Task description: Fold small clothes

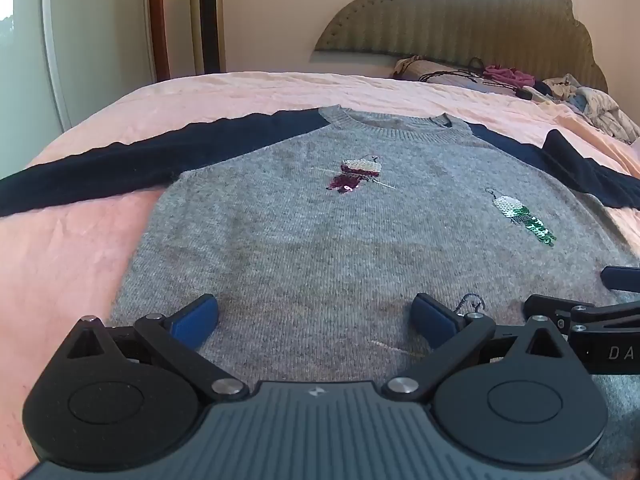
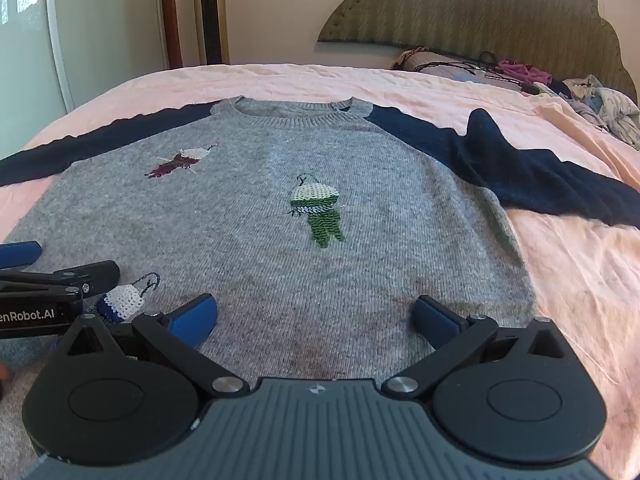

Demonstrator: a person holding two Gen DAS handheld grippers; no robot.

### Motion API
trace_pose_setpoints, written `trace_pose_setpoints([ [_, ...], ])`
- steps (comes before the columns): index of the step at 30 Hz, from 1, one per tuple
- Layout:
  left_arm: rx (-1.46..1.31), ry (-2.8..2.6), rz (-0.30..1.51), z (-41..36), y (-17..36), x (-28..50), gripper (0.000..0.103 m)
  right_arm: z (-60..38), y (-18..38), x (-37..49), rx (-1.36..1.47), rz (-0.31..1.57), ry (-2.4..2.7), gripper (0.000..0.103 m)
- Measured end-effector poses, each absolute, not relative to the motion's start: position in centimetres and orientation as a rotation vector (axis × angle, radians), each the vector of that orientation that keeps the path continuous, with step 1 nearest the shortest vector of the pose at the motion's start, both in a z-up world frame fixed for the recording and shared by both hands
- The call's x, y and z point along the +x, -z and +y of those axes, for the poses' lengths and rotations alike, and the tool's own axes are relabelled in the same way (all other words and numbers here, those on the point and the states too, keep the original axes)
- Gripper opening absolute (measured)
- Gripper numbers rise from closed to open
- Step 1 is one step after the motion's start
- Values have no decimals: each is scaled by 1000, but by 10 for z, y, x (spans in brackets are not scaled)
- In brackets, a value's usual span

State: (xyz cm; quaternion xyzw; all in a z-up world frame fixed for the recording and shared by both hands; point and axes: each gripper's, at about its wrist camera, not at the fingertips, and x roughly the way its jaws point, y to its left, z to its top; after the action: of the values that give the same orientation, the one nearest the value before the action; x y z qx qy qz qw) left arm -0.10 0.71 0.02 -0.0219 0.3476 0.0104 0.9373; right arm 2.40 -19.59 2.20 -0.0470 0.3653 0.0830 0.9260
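A small grey knit sweater [image 1: 320, 232] with navy sleeves and sequin motifs lies flat, front up, on a pink bed sheet [image 1: 60, 248]. Its left sleeve [image 1: 120, 164] stretches out straight; the right sleeve [image 2: 520, 168] is rumpled. My left gripper [image 1: 314, 316] is open and empty over the sweater's lower hem, left of centre. My right gripper [image 2: 314, 316] is open and empty over the lower hem on the right half of the sweater [image 2: 320, 240]. Each gripper shows at the edge of the other's view: the right one [image 1: 600, 312], the left one [image 2: 48, 288].
A pile of clothes and cords [image 1: 520, 80] lies at the head of the bed by the padded headboard [image 1: 460, 16]. A tall gold fan tower [image 1: 206, 16] and a white door [image 1: 80, 40] stand beyond the bed's far left.
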Motion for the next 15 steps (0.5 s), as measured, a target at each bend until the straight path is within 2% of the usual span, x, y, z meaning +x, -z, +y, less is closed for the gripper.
trace_pose_setpoints([
  [15,-30,-31,710,1,-1,-2,103,-196,-22,26,-68,750,-180,103],
])
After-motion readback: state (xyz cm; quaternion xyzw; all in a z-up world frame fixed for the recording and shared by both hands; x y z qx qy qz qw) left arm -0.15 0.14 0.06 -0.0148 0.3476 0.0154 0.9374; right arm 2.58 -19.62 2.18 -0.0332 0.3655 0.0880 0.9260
